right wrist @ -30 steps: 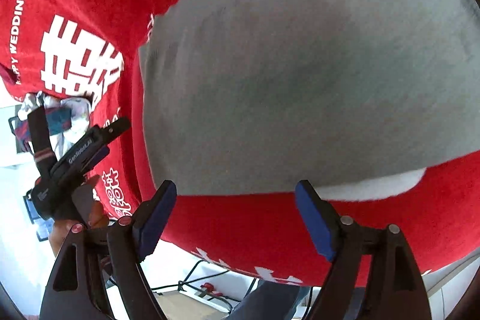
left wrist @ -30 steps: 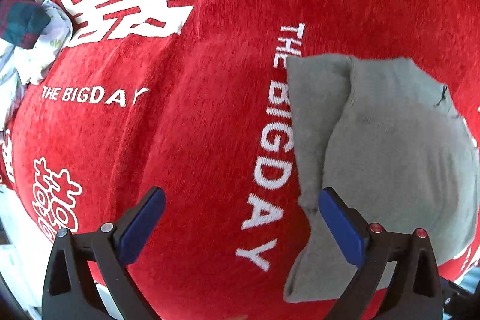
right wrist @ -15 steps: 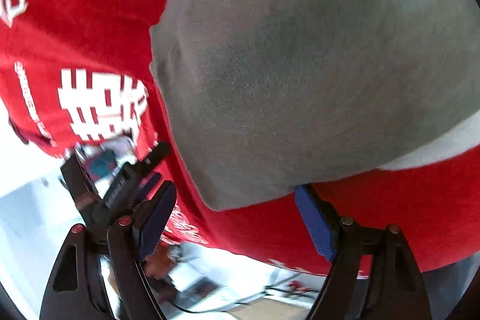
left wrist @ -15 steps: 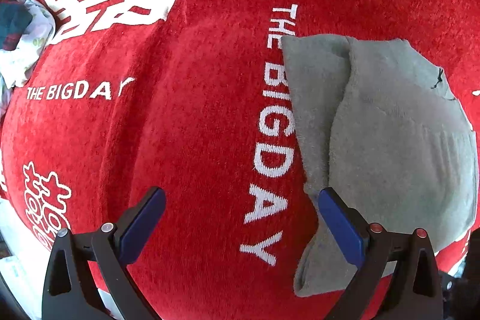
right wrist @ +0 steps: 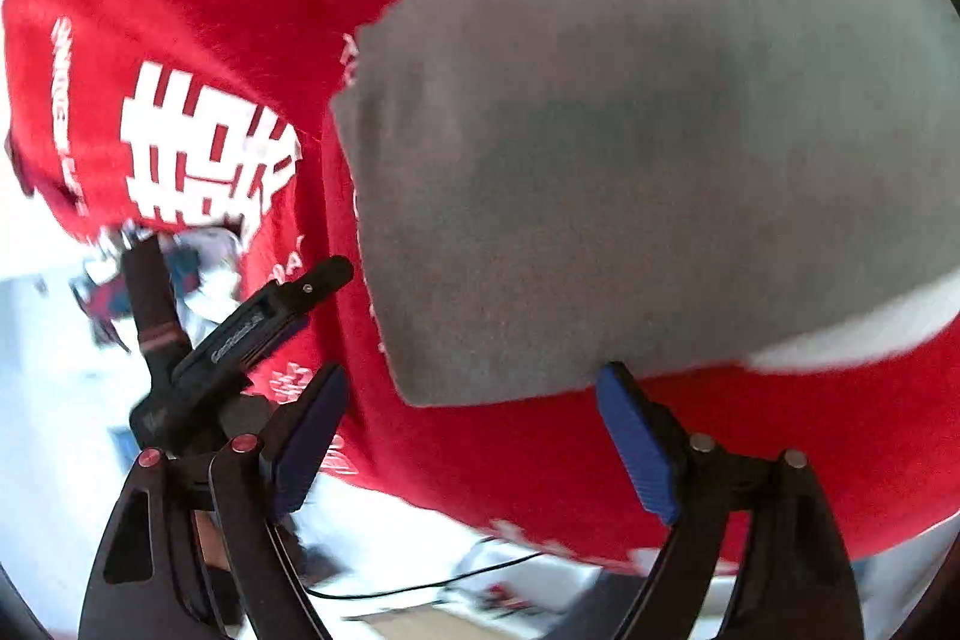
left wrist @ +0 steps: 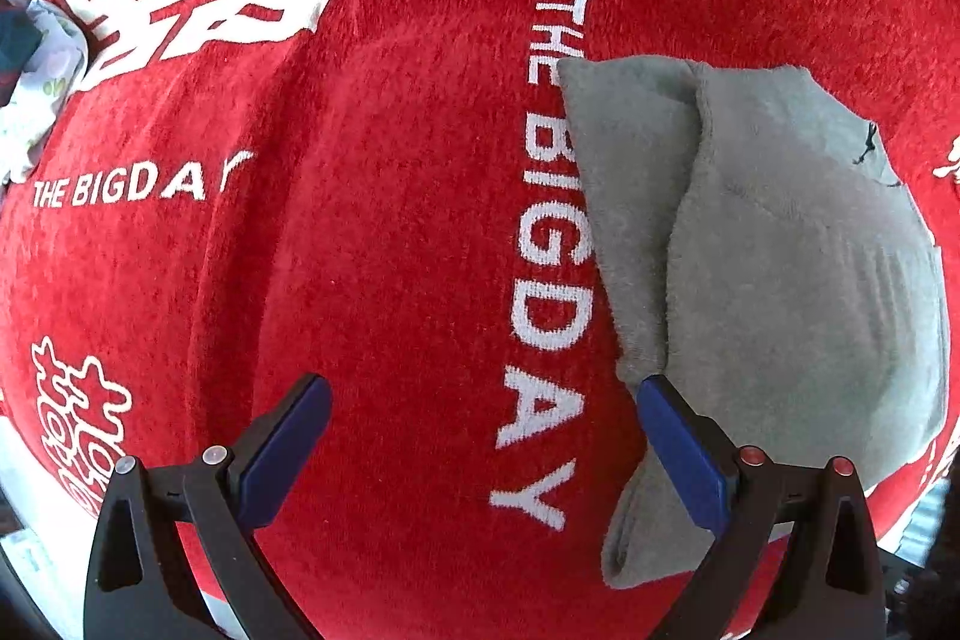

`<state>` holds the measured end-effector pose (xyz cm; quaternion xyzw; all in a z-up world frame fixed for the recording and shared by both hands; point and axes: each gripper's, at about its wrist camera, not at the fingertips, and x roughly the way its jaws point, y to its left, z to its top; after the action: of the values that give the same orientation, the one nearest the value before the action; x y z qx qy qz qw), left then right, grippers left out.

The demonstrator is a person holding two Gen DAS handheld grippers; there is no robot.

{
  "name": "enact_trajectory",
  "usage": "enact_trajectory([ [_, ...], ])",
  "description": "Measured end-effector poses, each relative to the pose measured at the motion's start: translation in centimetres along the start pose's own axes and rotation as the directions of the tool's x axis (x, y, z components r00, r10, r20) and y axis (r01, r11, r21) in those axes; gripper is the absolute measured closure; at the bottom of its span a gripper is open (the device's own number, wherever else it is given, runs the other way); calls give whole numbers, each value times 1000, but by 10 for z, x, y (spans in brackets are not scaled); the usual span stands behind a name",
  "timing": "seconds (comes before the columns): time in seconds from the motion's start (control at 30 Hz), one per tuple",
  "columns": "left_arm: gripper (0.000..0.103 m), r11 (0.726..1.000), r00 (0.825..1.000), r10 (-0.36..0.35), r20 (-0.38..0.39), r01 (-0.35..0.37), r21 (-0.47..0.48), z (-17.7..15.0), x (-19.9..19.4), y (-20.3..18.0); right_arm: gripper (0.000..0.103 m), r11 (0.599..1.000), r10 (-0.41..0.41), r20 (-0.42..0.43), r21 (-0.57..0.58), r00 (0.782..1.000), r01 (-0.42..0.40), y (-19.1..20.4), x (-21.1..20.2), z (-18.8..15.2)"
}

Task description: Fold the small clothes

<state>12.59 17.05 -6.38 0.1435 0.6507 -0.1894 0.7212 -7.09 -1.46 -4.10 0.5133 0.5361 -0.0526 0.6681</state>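
A grey fleece garment (left wrist: 780, 280), folded over on itself, lies on a red cloth (left wrist: 360, 250) printed with white letters. My left gripper (left wrist: 480, 388) points down at the cloth, open, with only red cloth between its blue pads; its right finger (left wrist: 678, 454) overlaps the garment's left edge. In the right wrist view the grey garment (right wrist: 630, 130) fills the upper right, with a white band (right wrist: 840, 340) along its near edge. My right gripper (right wrist: 474, 376) hovers at its near corner, jaws opening, nothing held. The left gripper (right wrist: 264, 316) shows at the left.
A small heap of patterned clothes (left wrist: 36, 58) lies at the cloth's far left corner, also seen as a blurred heap (right wrist: 186, 268). The red cloth's near edge (right wrist: 540, 520) drops to a pale floor with a dark cable (right wrist: 420, 586).
The right wrist view has swung: the grey garment now sits further right and the left gripper looks nearer. The left view has crept slightly leftward over the cloth. Both grippers stayed open.
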Motion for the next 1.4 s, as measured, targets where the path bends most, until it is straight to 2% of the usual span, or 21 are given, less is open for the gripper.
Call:
enact_trajectory([
  [0.1,1,1000,1000,15,3,-15,-8,5,2,2,16,998,-15,36,-65,999,17,15,-9,14],
  [0.2,1,999,999,-4,40,6,-46,16,-3,4,17,989,-96,87,-104,992,105,23,-12,31],
  [0.27,1,998,998,-17,62,21,-53,27,-6,0,39,984,-140,114,-97,984,151,20,-14,43],
  [0.3,1,999,997,-17,76,21,-49,33,-7,-4,67,984,-146,118,-86,982,157,18,-13,49],
  [0.33,1,999,995,-9,96,13,-40,42,-7,-10,77,984,-153,118,-73,981,162,14,-12,56],
  [0.47,1,1000,994,14,112,-14,-8,65,9,-30,78,975,-193,122,-88,974,204,2,-7,74],
  [0.6,1,995,991,102,83,-103,4,75,37,-36,80,975,-205,91,-73,975,212,-15,5,77],
  [0.73,1,998,997,52,54,-50,-39,75,41,-15,79,979,-187,93,-59,978,193,-18,0,74],
  [0.87,1,999,997,36,69,-34,-36,69,23,-2,75,984,-129,129,-108,983,144,10,1,80],
  [0.97,1,999,994,33,106,-29,-38,64,6,6,75,979,-85,117,-177,989,105,41,26,97],
  [1.13,1,996,994,34,109,-25,-85,42,-9,18,78,962,-63,64,-261,996,78,76,86,112],
  [1.23,1,996,995,47,90,-40,-77,29,-8,24,78,953,-86,15,-291,996,87,88,116,109],
  [1.4,1,996,998,49,41,-46,-70,12,2,31,78,901,-122,-70,-425,990,80,105,112,81],
])
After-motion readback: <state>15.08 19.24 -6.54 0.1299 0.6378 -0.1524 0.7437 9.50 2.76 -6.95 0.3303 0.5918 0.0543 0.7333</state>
